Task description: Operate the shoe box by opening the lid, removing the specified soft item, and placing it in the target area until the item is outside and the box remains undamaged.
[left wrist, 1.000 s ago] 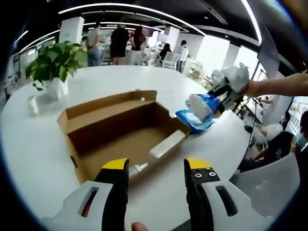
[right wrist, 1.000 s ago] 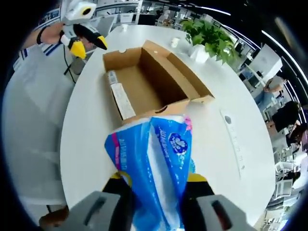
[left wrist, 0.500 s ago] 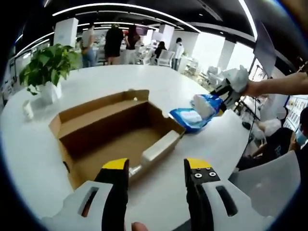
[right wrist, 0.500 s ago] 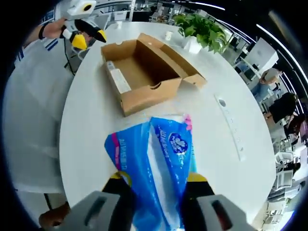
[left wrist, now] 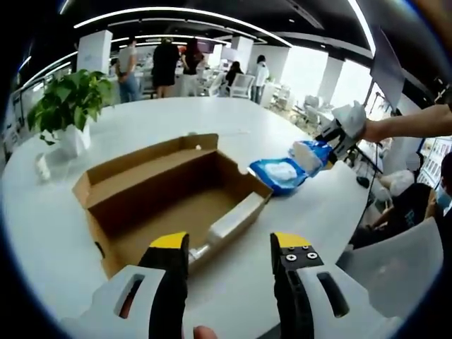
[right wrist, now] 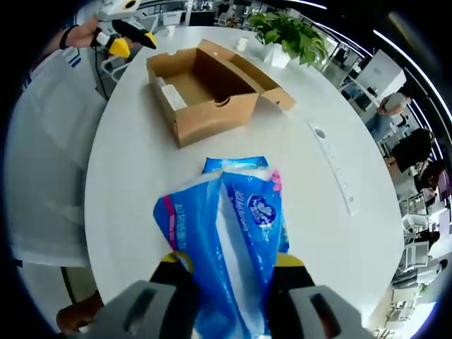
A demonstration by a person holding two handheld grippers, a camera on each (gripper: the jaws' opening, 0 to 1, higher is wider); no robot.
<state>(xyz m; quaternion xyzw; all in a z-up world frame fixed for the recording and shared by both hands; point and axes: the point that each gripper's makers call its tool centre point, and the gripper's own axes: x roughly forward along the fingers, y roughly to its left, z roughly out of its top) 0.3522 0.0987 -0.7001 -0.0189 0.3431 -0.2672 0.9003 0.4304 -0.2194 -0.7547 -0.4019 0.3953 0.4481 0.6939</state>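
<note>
An open brown cardboard shoe box (left wrist: 169, 187) lies on the round white table (left wrist: 325, 212), its lid folded back; a white wrapped item (left wrist: 236, 214) rests along its near inner wall. My left gripper (left wrist: 230, 244) hangs open above the table edge in front of the box, with nothing between its yellow tips. To the right, my right gripper (left wrist: 337, 134) is shut on a blue and white soft pack (left wrist: 309, 155). That same pack (right wrist: 229, 233) sits between the right gripper's (right wrist: 229, 263) fingers. A second blue pack (right wrist: 236, 164) lies flat on the table beside the box (right wrist: 205, 85).
A potted plant (left wrist: 67, 106) and a small white cup (left wrist: 42, 166) stand at the table's far left. A white power strip (right wrist: 332, 168) lies right of the box. People stand and sit in the office behind. A person's sleeve and the left gripper (right wrist: 120, 35) show near the box.
My right gripper has carried the soft pack farther from the box, over open table; the flat blue pack now shows beneath it. The left gripper has barely moved.
</note>
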